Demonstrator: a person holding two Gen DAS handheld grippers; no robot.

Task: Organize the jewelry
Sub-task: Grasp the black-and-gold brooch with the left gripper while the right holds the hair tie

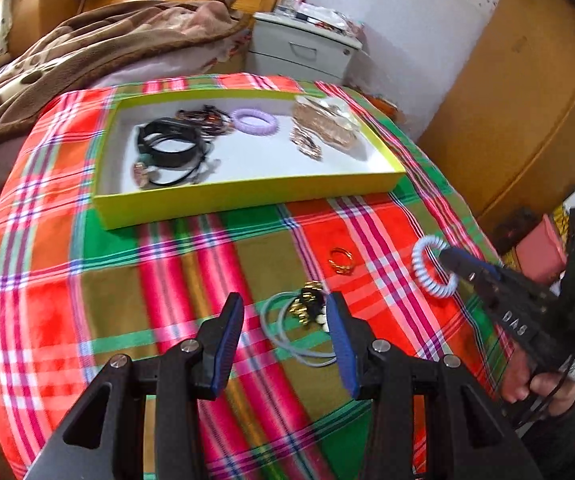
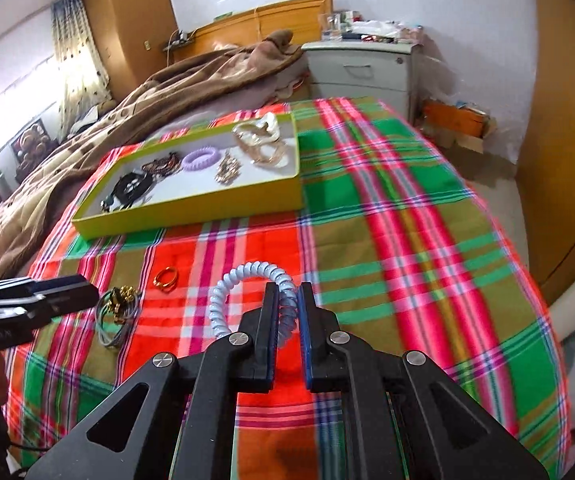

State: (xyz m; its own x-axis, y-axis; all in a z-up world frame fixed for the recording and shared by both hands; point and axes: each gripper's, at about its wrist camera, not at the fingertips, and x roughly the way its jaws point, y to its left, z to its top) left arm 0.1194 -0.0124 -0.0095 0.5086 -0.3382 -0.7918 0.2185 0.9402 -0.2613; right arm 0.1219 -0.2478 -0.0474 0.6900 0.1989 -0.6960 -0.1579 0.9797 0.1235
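While the right gripper (image 2: 288,304) is pinching the pale blue coil hair tie (image 2: 243,296) between closed jaws, the left gripper (image 1: 285,328) is hanging wide open and holding nothing, poised over the grey-green hair bands (image 1: 295,328) with gold charms. On the plaid cloth (image 1: 167,272), the gold ring (image 1: 341,261) is lying at about one o'clock from those bands. The yellow tray (image 1: 247,196), already holding bracelets and a lilac coil tie (image 1: 254,121), is sitting at twelve o'clock. Since only a thin arc of springy coil is being gripped, it could be slipping free on the way to the tray, and the cloth could be snagging the charms
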